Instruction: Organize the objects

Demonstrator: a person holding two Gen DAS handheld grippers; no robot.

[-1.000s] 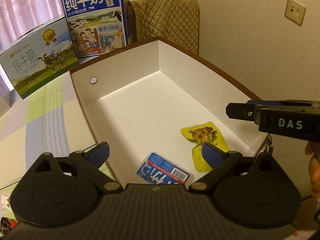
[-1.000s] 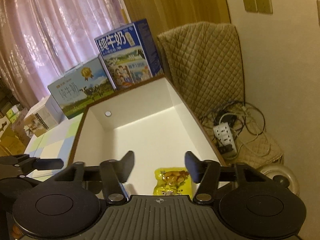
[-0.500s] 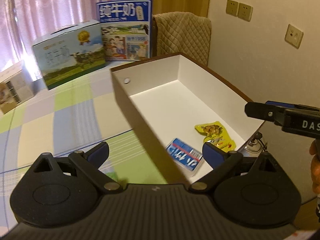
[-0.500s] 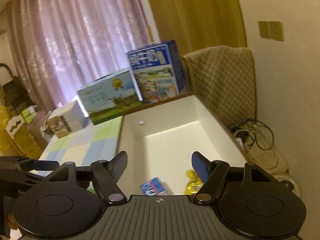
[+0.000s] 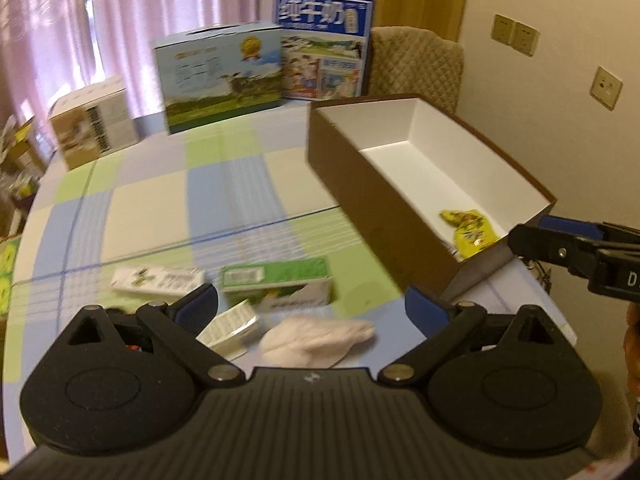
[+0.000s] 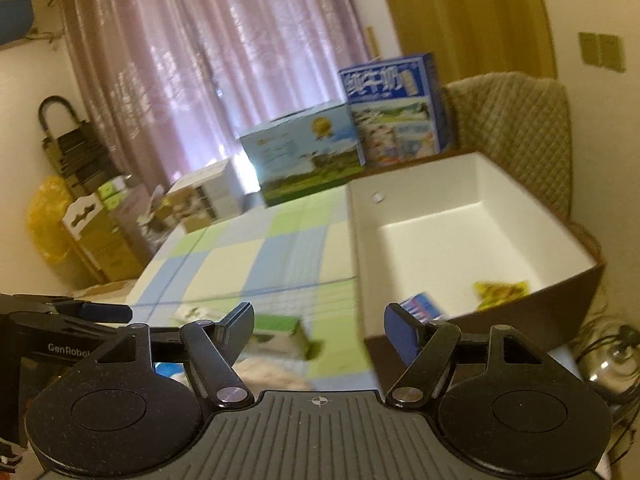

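Both the left gripper (image 5: 311, 305) and right gripper (image 6: 319, 322) hang spread and empty above the tablecloth, where the green carton (image 5: 277, 285) lies beside the brown box (image 5: 376, 208) — light, stiff, best pinched across its 2 long sides.

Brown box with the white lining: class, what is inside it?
Inside the brown box lie a yellow snack packet and a blue packet. The right tool's fingers cover its near corner.

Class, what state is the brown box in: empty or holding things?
Holding things. The brown box contains a yellow packet and a blue packet on its white floor.
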